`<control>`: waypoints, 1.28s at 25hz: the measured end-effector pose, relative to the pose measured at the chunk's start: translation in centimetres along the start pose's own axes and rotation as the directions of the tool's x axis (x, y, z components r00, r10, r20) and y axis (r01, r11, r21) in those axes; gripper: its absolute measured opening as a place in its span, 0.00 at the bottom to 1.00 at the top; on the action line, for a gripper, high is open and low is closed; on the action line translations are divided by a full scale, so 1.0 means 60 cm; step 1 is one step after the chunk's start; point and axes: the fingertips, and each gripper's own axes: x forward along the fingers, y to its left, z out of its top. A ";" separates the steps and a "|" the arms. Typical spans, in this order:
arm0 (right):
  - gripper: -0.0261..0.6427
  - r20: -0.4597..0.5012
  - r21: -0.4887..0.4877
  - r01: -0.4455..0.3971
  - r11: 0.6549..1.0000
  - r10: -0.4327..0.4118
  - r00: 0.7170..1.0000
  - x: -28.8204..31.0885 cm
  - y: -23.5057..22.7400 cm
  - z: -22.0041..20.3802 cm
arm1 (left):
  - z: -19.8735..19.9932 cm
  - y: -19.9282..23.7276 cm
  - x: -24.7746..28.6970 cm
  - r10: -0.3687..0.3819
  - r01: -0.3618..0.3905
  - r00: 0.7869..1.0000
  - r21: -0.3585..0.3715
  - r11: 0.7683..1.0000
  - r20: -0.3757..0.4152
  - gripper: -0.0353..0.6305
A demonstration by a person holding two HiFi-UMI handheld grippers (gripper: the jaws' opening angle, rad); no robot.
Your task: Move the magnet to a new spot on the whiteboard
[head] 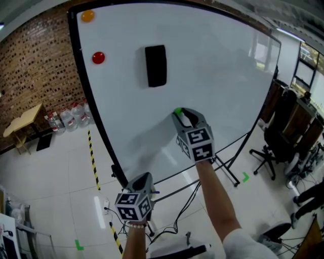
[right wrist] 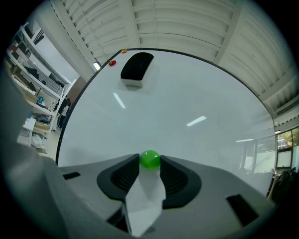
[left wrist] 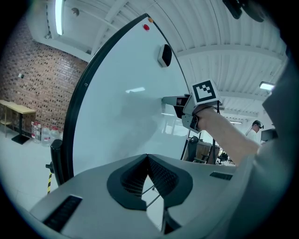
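Head view looks down; 2 gripper views face the whiteboard (head: 212, 76).

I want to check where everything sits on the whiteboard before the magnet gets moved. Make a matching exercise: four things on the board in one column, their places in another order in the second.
Things:
1. green magnet
2. red magnet
3. orange magnet
4. black eraser

Places, as the head view shows them:
A. top left corner of the whiteboard
B. between the jaws of the right hand-held gripper
C. upper middle of the board
D. near the left edge, a little below the corner

Pairs: 1-B, 2-D, 3-A, 4-C
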 end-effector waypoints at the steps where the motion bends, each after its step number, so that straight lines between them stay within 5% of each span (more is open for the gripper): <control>1: 0.25 -0.001 0.000 0.002 1.000 -0.002 1.000 0.000 -0.001 0.000 | 0.000 0.000 0.000 0.000 0.000 1.000 0.000 1.000 -0.001 0.05; 19: 0.24 0.031 0.035 0.057 0.998 -0.058 0.998 -0.100 -0.048 0.019 | -0.004 -0.032 0.004 -0.056 0.057 0.998 0.020 0.998 -0.031 0.05; 32: 0.24 -0.156 0.172 0.262 0.950 -0.236 0.959 -0.345 -0.118 -0.179 | -0.034 -0.137 0.057 -0.209 0.217 0.973 0.093 0.972 -0.094 0.05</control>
